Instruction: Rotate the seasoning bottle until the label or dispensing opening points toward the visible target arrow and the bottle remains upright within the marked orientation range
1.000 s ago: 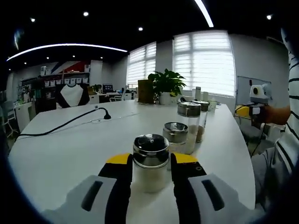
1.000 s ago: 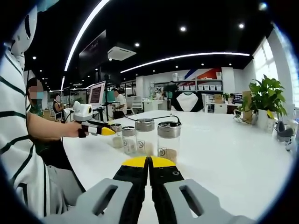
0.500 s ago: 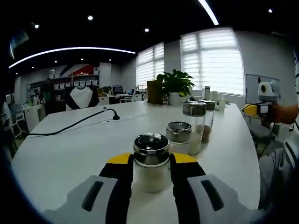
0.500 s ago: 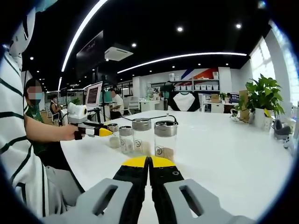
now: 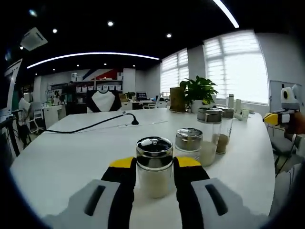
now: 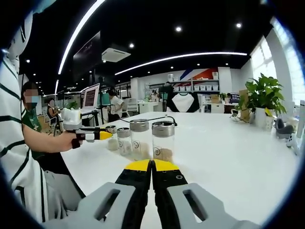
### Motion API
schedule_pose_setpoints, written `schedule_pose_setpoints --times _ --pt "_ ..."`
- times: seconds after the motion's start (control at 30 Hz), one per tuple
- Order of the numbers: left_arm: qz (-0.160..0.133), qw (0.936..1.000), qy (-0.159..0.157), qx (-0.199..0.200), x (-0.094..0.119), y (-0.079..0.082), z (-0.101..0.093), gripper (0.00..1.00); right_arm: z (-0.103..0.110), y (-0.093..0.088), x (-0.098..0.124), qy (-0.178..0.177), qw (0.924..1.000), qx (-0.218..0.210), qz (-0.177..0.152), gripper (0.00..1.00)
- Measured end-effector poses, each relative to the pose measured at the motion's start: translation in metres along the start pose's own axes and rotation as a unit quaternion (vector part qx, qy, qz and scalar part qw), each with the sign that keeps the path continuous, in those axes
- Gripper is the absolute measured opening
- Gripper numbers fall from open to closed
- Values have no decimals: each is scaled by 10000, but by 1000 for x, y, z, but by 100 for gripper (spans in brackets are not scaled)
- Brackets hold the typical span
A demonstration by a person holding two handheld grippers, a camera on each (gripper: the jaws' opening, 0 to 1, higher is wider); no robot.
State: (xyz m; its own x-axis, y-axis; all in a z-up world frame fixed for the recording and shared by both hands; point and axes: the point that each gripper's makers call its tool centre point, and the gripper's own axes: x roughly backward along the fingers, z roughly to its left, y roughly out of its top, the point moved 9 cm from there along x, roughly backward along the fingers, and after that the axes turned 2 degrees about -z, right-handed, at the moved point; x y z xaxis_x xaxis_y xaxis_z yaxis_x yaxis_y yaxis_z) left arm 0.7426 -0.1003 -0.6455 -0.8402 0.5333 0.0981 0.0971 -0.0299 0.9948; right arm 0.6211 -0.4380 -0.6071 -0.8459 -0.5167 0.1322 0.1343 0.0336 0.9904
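Observation:
A small glass seasoning bottle (image 5: pixel 154 149) with a chrome lid and white contents stands upright on the white table (image 5: pixel 71 157). My left gripper (image 5: pixel 153 166) is shut on it, one yellow-tipped jaw against each side. The right gripper view has that gripper (image 6: pixel 106 135) at the left, held by a hand, with the bottle (image 6: pixel 112 141) at its tip. My right gripper (image 6: pixel 152 166) hovers over the table's near part, shut with nothing between its jaws. It also appears at the far right of the left gripper view (image 5: pixel 279 117). No arrow or marking is visible.
Three more lidded bottles stand in a row beyond the held one: a short one (image 5: pixel 188 143), a tall one (image 5: pixel 209 134) and another (image 5: pixel 225 130) behind it. A black cable (image 5: pixel 90 125) crosses the table. A potted plant (image 5: pixel 198 91) stands at the far end. People sit at desks behind.
The left gripper view has swung so that the room slides right while the bottle stays between the jaws. In the right gripper view the hand and left gripper sit slightly lower and further left.

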Motion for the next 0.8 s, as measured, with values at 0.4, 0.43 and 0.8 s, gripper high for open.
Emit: schedule_pose_setpoints --times 0.4,0.43,0.8 --pt "-32 9999 -120 -52 3 8 4 33 1 0 -3 50 10000 -15 16 0" --pt "-54 9999 -144 -63 4 10 5 33 2 0 -4 71 10000 -25 23 0" --pt "-82 9951 -976 -133 1 29 16 37 4 1 -6 198 9998 -8 50 0"
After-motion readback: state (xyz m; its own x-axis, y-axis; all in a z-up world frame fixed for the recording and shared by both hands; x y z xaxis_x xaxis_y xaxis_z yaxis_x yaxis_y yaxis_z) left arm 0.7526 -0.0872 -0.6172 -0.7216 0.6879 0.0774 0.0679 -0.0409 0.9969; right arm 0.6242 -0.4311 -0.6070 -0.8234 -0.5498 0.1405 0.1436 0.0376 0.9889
